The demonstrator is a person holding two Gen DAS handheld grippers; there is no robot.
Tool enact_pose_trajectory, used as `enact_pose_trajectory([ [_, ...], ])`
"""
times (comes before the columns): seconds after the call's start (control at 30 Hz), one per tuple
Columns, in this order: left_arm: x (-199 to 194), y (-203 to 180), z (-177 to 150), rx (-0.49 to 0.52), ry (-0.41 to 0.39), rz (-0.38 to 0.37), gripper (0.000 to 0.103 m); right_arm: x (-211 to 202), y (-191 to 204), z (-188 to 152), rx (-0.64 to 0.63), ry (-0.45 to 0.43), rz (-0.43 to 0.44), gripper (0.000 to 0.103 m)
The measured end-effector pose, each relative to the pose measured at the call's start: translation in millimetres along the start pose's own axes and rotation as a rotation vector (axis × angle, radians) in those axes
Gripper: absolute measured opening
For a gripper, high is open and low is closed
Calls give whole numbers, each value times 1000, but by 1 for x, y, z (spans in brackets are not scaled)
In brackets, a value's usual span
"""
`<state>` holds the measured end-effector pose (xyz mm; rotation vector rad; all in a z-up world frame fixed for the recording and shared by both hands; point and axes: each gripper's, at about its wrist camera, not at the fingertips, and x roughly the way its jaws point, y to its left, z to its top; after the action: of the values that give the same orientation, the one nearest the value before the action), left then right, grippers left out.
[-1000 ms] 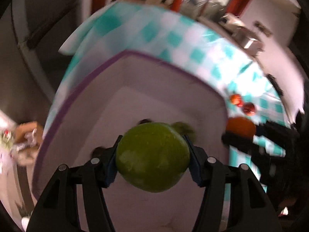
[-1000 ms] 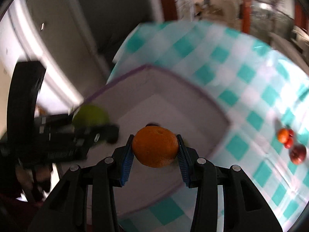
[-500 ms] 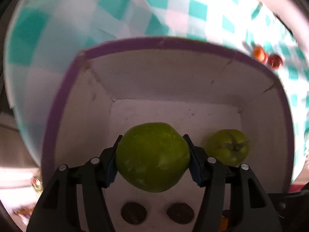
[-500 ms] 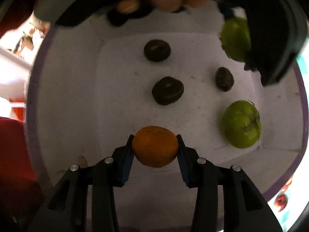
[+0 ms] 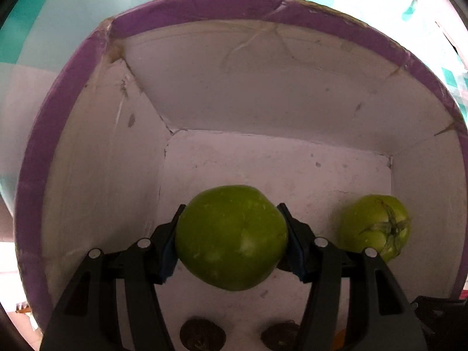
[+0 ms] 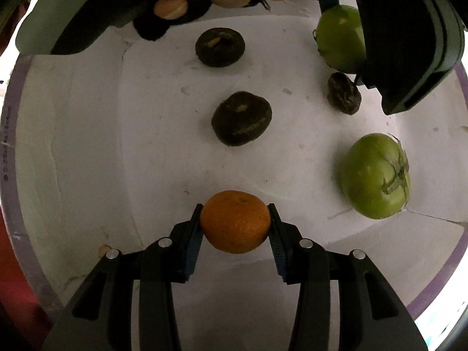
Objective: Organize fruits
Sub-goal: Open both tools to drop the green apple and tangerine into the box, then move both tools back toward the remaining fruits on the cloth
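My left gripper [image 5: 231,238] is shut on a green tomato [image 5: 231,237] and holds it inside a white box with a purple rim [image 5: 204,8], close above the floor. A second green tomato [image 5: 376,229] lies on the box floor to its right. My right gripper [image 6: 235,223] is shut on an orange [image 6: 235,222] and holds it inside the same box [image 6: 73,161]. In the right wrist view the left gripper's held tomato [image 6: 339,36] shows at the upper right and the lying tomato [image 6: 376,175] at the right.
Three dark round fruits [image 6: 241,118] [image 6: 220,46] [image 6: 343,93] lie on the box floor; two of them [image 5: 202,335] [image 5: 280,335] show at the bottom of the left wrist view. A teal-and-white checked cloth [image 5: 44,14] covers the table around the box.
Both grippers have gone from above the box rim down into the box, each still holding its fruit. In the last half second both views have closed in slightly on the floor.
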<state>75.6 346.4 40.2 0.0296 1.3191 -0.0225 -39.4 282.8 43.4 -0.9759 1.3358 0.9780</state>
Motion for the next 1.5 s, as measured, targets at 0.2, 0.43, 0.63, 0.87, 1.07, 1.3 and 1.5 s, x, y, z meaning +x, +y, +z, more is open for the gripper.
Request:
enact_pose_trajectory([
  [0.2,-12,-4,-6,-11,-47,56,62,-18,8,-6,3,-105,-28,76],
  [0.43,-76,-19,-16,-53,-219,173,84,-64,25,-46,-49,-321,-15,79],
  [0.63,-134,-60,-37,-122,-318,278,94,-122,13,-103,0,-580,41,84],
  [0.87,-186,-141,-50,-127,-393,348,100,-164,-61,-198,230,-791,104,87],
  [1.07,-183,-223,-55,-107,-408,307,100,-150,-105,-281,428,-747,91,87],
  [1.3,-155,-308,-44,-5,-362,243,101,-92,-135,-350,646,-693,43,87],
  [1.5,-125,-340,-28,15,-324,131,101,-66,-159,-389,787,-626,-56,87],
])
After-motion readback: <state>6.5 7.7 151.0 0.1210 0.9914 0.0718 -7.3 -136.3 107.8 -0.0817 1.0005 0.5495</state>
